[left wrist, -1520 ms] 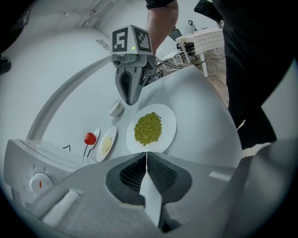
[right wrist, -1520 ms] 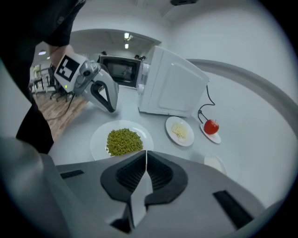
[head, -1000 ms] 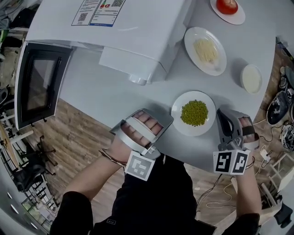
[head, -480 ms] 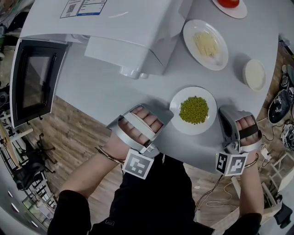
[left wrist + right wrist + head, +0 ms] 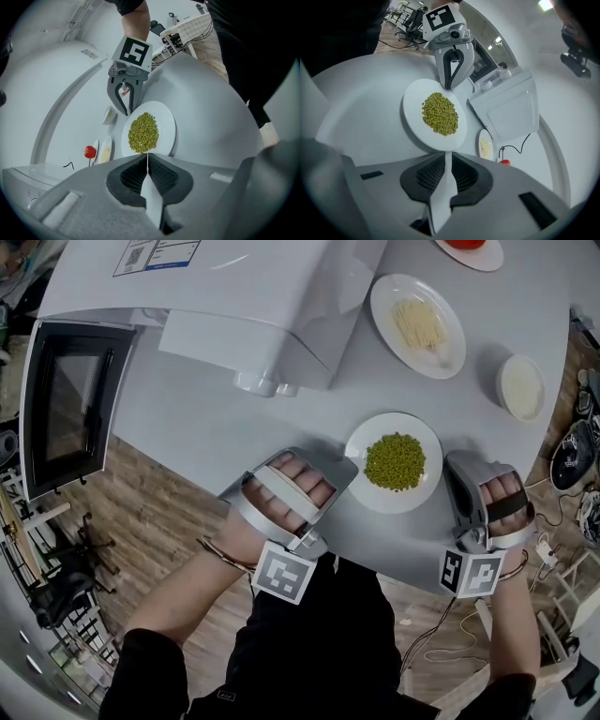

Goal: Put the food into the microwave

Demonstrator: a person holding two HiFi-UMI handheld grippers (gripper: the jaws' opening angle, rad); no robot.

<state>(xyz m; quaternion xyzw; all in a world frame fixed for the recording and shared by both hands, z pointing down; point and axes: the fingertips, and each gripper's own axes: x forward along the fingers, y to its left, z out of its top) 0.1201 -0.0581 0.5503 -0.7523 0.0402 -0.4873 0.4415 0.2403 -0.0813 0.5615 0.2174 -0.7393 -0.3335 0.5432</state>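
A white plate [image 5: 413, 496] of green peas [image 5: 395, 461] sits near the table's front edge. My left gripper [image 5: 345, 468] is shut, with its tips at the plate's left rim. My right gripper [image 5: 452, 465] is shut too, its tips at the right rim. In the left gripper view the closed jaws [image 5: 147, 154] hide the near edge of the plate [image 5: 166, 126], and the right gripper [image 5: 127, 112] faces me across it. The right gripper view mirrors this: closed jaws [image 5: 449, 152], peas [image 5: 439, 113], left gripper [image 5: 449, 87]. The white microwave [image 5: 234, 296] stands at the back left.
The microwave's dark-windowed door [image 5: 61, 404] is swung out to the left. Behind the peas are a plate of pale shredded food [image 5: 417, 326], a small white bowl [image 5: 521, 387] and a plate with a tomato [image 5: 466, 247]. Wooden floor and cables lie beyond the table edge.
The right gripper has rolled a little in place by the plate's right rim. The left gripper and the plate keep their places; the head view has shifted slightly.
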